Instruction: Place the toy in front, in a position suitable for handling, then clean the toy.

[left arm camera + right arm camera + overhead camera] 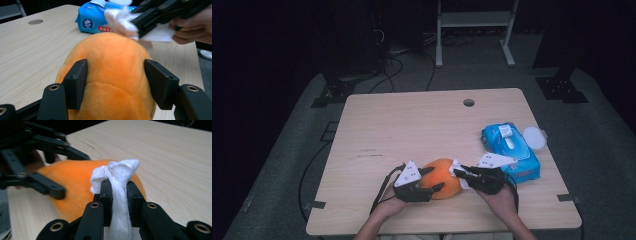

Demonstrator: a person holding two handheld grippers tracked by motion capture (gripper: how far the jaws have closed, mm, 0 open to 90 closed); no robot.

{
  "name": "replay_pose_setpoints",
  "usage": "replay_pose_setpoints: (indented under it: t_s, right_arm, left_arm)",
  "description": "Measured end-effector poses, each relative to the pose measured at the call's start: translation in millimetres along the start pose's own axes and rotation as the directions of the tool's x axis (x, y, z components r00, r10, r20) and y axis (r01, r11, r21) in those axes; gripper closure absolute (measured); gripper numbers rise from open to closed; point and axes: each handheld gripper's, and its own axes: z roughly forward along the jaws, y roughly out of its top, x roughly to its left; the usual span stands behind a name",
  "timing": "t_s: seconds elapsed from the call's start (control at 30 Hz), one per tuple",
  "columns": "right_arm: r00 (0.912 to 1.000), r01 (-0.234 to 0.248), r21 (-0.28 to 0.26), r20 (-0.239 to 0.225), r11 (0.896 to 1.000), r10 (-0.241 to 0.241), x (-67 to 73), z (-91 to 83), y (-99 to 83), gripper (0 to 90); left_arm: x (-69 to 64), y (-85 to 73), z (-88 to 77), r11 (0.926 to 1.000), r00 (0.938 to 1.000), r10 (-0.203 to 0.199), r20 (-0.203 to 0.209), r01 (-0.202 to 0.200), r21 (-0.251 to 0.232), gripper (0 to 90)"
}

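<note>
An orange plush toy point(441, 179) lies on the tabletop point(412, 130) near its front edge, between the person's two hands. In the high view it is an oval lump whose long axis runs roughly across the tabletop, left to right, one end toward each gripper. Which end is the head cannot be told.

The left gripper point(428, 181) comes in from the toy's left end, and its jaws stand one on each side of the soft body, with the pads point(76, 83) pressed against the plush: it is clamped on the toy and pins it to the tabletop. In the left gripper view the toy stretches away from the camera toward the other hand.

The right gripper point(460, 172) meets the toy's right end. Its jaws are clenched on a white wipe point(117, 185), a crumpled strip that runs up between them and bunches into a knot above the tips. That bunched end touches the top of the toy's orange surface.

Behind the right hand point(499, 197) lies a blue pack of wet wipes point(511, 150), its flap up, with a round white lid point(533, 137) just beside it at the right edge.
</note>
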Motion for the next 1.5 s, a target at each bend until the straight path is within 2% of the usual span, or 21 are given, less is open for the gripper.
replay_pose_setpoints:
  t_s: [0.07, 0.13, 0.27, 0.4, 0.5, 0.63, 0.67, 0.7, 0.8, 0.93, 0.97, 1.0, 1.03, 1.07, 1.17, 1.2, 1.23, 1.27, 1.37, 1.4, 1.5]
  right_arm:
    - [0.9991, -0.041, -0.003, 0.004, 0.999, 0.041, -2.0, -0.4, -0.9, 77.7]
    - [0.9999, -0.003, -0.008, 0.012, 1.0, 0.003, 8.8, -0.7, 3.8, 77.7]
    - [0.9994, 0.035, -0.011, -0.005, 0.999, -0.035, 16.6, 1.0, 10.2, 77.7]
    - [0.9996, -0.021, -0.005, -0.018, 1.0, 0.021, 4.0, 2.9, 3.8, 77.7]
    - [0.9996, -0.023, -0.003, -0.015, 1.0, 0.023, 1.7, 2.8, 2.5, 77.7]
    - [0.9998, -0.019, 0.002, -0.001, 1.0, 0.019, 2.1, 2.9, 1.5, 77.6]
    - [0.9999, -0.011, 0.003, 0.007, 1.0, 0.011, 4.3, 2.5, 2.6, 77.6]
    - [0.9996, 0.026, -0.006, 0.014, 1.0, -0.026, 12.3, 1.1, 7.3, 77.5]
    - [0.999, 0.045, -0.014, 0.002, 0.999, -0.045, 17.7, 2.1, 9.9, 77.5]
    - [0.9996, 0.029, 0.004, 0.007, 1.0, -0.029, 8.7, 3.1, 6.1, 77.6]
    - [0.9992, 0.036, 0.017, 0.016, 0.999, -0.037, 3.9, 3.1, 2.7, 77.6]
    - [0.9993, 0.031, 0.017, 0.02, 0.999, -0.031, 2.9, 2.9, 1.5, 77.6]
    - [0.9993, 0.029, 0.017, 0.023, 0.999, -0.029, 2.1, 2.8, 0.8, 77.6]
    - [0.9993, 0.026, 0.021, 0.027, 0.999, -0.027, 2.0, 2.6, 0.4, 77.6]
    - [0.9991, 0.031, 0.025, 0.027, 0.999, -0.031, 1.6, 1.7, 0.2, 77.6]
    - [0.9991, 0.034, 0.028, 0.026, 0.999, -0.035, 2.9, 1.0, 0.3, 77.7]
    - [0.9989, 0.036, 0.027, 0.028, 0.999, -0.036, 5.2, 0.8, 1.4, 77.7]
    - [0.9989, 0.036, 0.027, 0.028, 0.999, -0.036, 5.2, 0.8, 1.4, 77.7]
    - [0.9971, 0.075, -0.003, 0.012, 0.997, -0.075, 17.8, -2.4, 10.2, 77.7]
    - [0.9969, 0.078, -0.012, 0.007, 0.997, -0.078, 18.5, -3.3, 12.5, 77.7]
    - [0.9968, 0.08, -0.004, 0.004, 0.997, -0.08, 15.5, -2.7, 12.6, 77.7]
  left_arm:
    - [-1.4, 0.4, 0.6, 1.0, 0.9999, 0.009, -0.006, -0.009, 0.002, 37.8]
    - [0.7, -2.0, -3.0, 1.0, 1.0, 0.003, 0.006, -0.003, 0.0, 37.8]
    - [2.2, -4.2, -6.8, 1.0, 0.9999, -0.006, 0.012, 0.006, -0.004, 37.8]
    - [1.5, -2.3, -4.1, 1.0, 0.9998, 0.0, 0.019, 0.0, 0.001, 37.7]
    - [1.5, -1.5, -3.0, 1.0, 0.9998, -0.001, 0.02, 0.001, 0.0, 37.5]
    - [1.2, -2.3, -2.1, 1.0, 0.9997, -0.008, 0.023, 0.008, -0.003, 37.4]
    - [1.4, -2.2, -2.4, 1.0, 0.9997, -0.005, 0.023, 0.005, -0.002, 37.4]
    - [2.1, -2.3, -2.9, 1.0, 0.9996, -0.006, 0.026, 0.006, -0.003, 37.3]
    - [3.1, -3.0, -4.3, 1.0, 0.9995, -0.005, 0.031, 0.005, -0.001, 37.3]
    - [1.6, -1.4, -3.4, 1.0, 0.9992, -0.003, 0.039, 0.003, 0.001, 37.0]
    - [2.0, 0.6, -4.4, 1.0, 0.999, -0.006, 0.044, 0.007, -0.001, 32.3]
    - [4.1, 5.6, -7.6, 0.9979, 0.9974, -0.059, 0.04, 0.06, -0.022, 25.8]
    - [4.1, 5.6, -7.6, 0.9979, 0.9974, -0.059, 0.04, 0.06, -0.022, 20.8]
    - [5.9, 7.7, -8.9, 0.9953, 0.9953, -0.096, 0.0, 0.096, 0.005, 18.6]
    - [6.9, 4.5, -6.6, 0.9922, 0.9928, -0.119, -0.011, 0.119, 0.037, 18.2]
    - [6.5, 3.1, -5.5, 0.9913, 0.9922, -0.124, -0.009, 0.124, 0.043, 22.0]
    - [2.8, 3.0, -4.9, 0.9949, 0.9959, -0.085, -0.03, 0.086, 0.052, 26.3]
    - [2.8, 3.0, -4.9, 0.9949, 0.9959, -0.085, -0.03, 0.086, 0.052, 32.8]
    - [-0.6, 2.6, -4.8, 0.9983, 0.9992, -0.031, -0.025, 0.032, 0.049, 39.6]
    - [-1.7, 3.9, -4.8, 0.9986, 1.0, -0.001, -0.006, 0.001, 0.052, 39.7]
    - [-1.8, 5.3, -4.9, 0.9983, 0.9999, 0.011, 0.001, -0.011, 0.057, 36.4]
